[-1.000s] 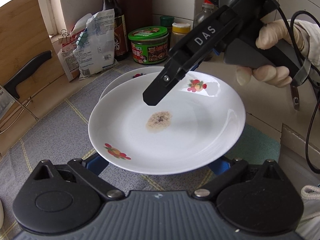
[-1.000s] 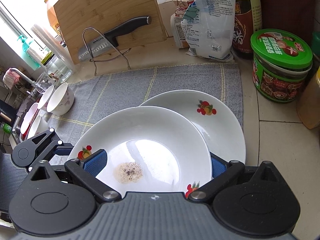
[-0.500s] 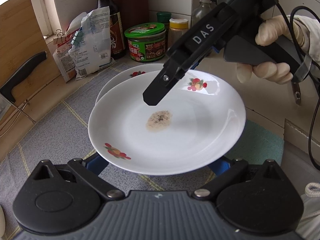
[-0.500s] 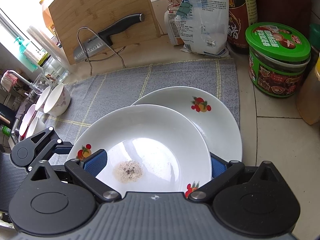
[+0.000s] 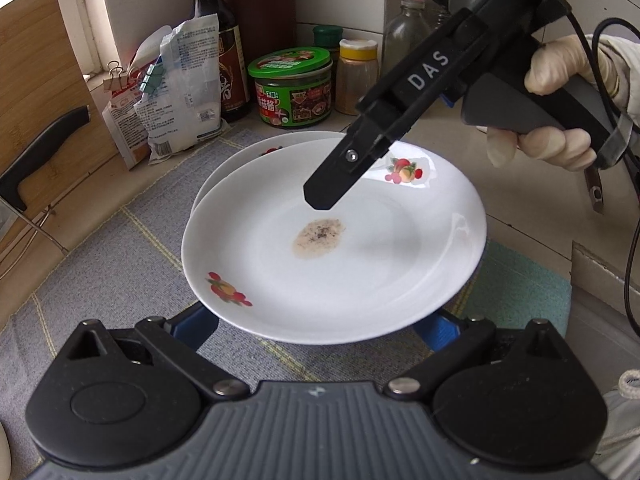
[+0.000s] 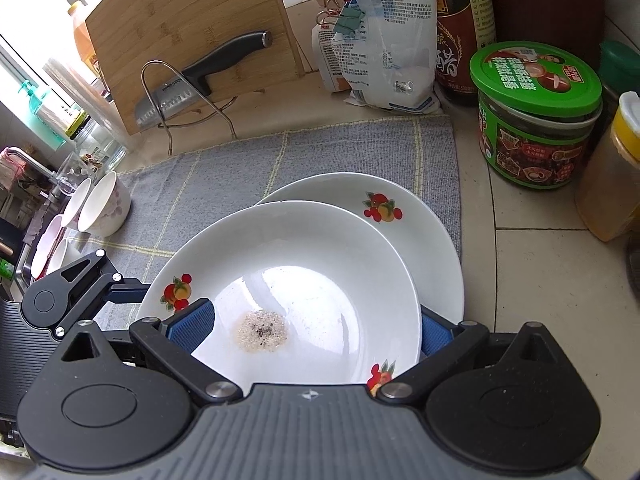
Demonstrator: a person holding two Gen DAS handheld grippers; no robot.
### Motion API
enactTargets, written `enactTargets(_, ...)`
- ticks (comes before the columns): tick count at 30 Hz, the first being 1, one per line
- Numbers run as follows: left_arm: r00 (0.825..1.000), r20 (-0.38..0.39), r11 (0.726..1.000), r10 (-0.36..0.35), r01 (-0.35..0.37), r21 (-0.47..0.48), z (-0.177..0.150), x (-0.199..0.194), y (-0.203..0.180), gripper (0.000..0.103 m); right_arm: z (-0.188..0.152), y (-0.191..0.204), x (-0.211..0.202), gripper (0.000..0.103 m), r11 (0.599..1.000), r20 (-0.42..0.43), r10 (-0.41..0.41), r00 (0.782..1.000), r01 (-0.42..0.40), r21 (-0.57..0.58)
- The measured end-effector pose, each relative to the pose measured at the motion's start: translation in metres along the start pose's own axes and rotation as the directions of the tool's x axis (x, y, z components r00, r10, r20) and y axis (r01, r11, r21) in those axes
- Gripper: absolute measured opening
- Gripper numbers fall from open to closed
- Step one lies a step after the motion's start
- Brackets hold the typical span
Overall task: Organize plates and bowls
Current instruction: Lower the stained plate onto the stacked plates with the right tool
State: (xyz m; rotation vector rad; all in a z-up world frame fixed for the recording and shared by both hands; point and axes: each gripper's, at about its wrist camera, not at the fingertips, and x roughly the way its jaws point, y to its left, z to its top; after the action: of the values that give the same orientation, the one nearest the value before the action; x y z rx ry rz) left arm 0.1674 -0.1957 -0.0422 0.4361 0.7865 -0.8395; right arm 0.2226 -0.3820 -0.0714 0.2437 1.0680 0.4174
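Note:
A white plate with fruit prints and a brown crumb stain [image 5: 360, 264] is held over the grey mat, also shown in the right wrist view [image 6: 320, 280]. My right gripper [image 6: 316, 332] is shut on its rim, one finger [image 5: 344, 172] above it and one below. My left gripper [image 5: 320, 332] sits under the plate's near edge with blue pads [image 5: 436, 332] spread wide, open. A second matching plate [image 6: 404, 228] lies on the mat just beyond and partly under the held one. Several white bowls [image 6: 102, 208] sit at the mat's far left.
A green-lidded jar [image 6: 536, 116], a yellow-capped bottle [image 6: 612, 168], a dark sauce bottle [image 6: 464, 28] and clipped bags [image 6: 384, 40] line the back wall. A bamboo board with a knife on a wire stand [image 6: 192, 76] stands at the back left. The grey mat [image 6: 240, 168] covers the counter.
Both grippers and the held plate have shifted slightly toward the second plate; the overlap with it has grown. The grip has not changed.

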Motion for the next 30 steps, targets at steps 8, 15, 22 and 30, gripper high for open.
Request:
enactTargets(8,1.000,0.011,1.000,0.018,-0.018,0.016,0.000,0.004,0.004,0.101,-0.004,-0.003,-0.004,0.103,1.000,0.003,-0.023,1.000,0.023,0.019)
enactTargets(15,0.999,0.033,1.000,0.009,-0.010,0.030,0.003,0.006,0.004,0.101,-0.006,-0.003,-0.013,0.103,0.999,0.016,-0.039,0.999,0.039,0.027)
enactTargets(22,0.999,0.048,0.999,-0.012,0.010,0.042,0.006,0.010,0.000,0.102,-0.008,0.001,-0.017,0.103,0.997,0.014,-0.073,0.997,0.073,0.024)
enactTargets(30,0.999,0.043,0.999,-0.005,0.003,0.035,0.004,0.013,0.000,0.102,-0.011,0.009,-0.018,0.103,0.994,0.006,-0.111,0.994,0.111,0.005)
